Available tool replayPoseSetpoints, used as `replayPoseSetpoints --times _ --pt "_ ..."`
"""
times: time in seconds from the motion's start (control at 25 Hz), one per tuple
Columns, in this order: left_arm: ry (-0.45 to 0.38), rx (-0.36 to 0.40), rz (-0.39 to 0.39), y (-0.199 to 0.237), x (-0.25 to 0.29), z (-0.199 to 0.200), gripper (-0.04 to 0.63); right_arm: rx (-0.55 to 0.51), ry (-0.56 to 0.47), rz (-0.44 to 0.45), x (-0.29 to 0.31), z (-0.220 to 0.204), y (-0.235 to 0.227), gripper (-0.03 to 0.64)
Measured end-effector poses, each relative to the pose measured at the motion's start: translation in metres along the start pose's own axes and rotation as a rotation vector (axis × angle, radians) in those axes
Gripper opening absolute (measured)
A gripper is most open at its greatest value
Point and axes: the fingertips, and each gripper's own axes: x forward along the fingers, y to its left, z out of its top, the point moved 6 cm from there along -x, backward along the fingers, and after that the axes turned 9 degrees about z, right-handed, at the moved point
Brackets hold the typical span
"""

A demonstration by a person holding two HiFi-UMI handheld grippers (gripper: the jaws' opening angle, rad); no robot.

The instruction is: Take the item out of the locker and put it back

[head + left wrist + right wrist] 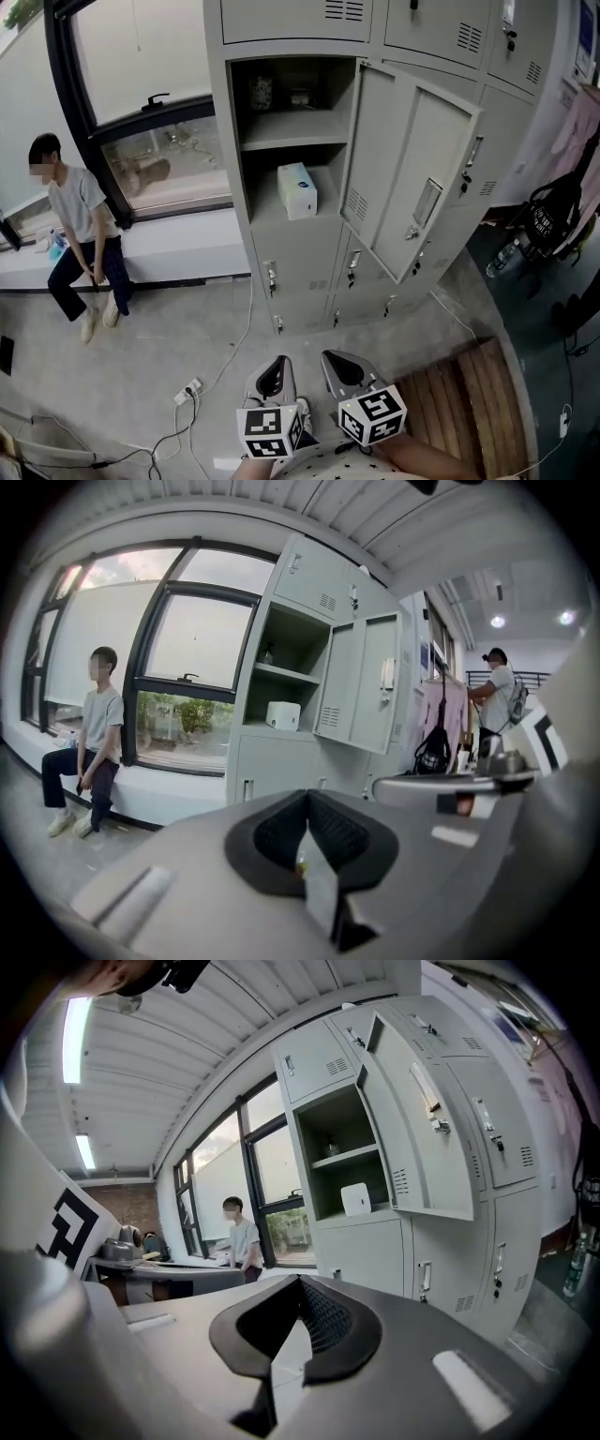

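Note:
A white box (pixel 297 190) lies on the lower shelf of the open grey locker (pixel 281 141), whose door (pixel 412 178) hangs swung out to the right. Small items stand on the upper shelf. Both grippers hover low in the head view, well back from the locker and above the floor. My left gripper (pixel 273 380) and right gripper (pixel 342 370) are each shut, with nothing between the pads. The box also shows far off in the left gripper view (pixel 282 715), beyond the left gripper (pixel 307 803), and in the right gripper view (pixel 354 1198), beyond the right gripper (pixel 300 1288).
A person (pixel 80 225) sits on the window ledge at the left. A power strip (pixel 187 389) and cables lie on the floor. A wooden platform (pixel 469 403) is at the lower right, a black bag (pixel 553 220) beyond it. Another person (pixel 497 691) stands at the right.

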Motion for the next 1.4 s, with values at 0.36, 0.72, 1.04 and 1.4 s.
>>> replayPoseSetpoints --times 0.36,0.72,1.04,1.4 --pt "0.008 0.011 -0.052 0.031 0.114 0.054 0.007 -0.037 -0.048 -0.112 0.105 0.063 -0.07 0.0" --pt "0.014 0.004 -0.042 0.032 0.167 0.068 0.006 -0.036 -0.073 -0.118 0.156 0.087 -0.121 0.005" --pt "0.014 -0.004 -0.021 0.036 0.191 0.08 0.007 -0.123 -0.179 -0.206 0.23 0.134 -0.174 0.413" --pt "0.049 -0.018 0.023 0.054 0.199 0.074 0.006 -0.119 -0.13 -0.297 0.293 0.16 -0.21 0.451"
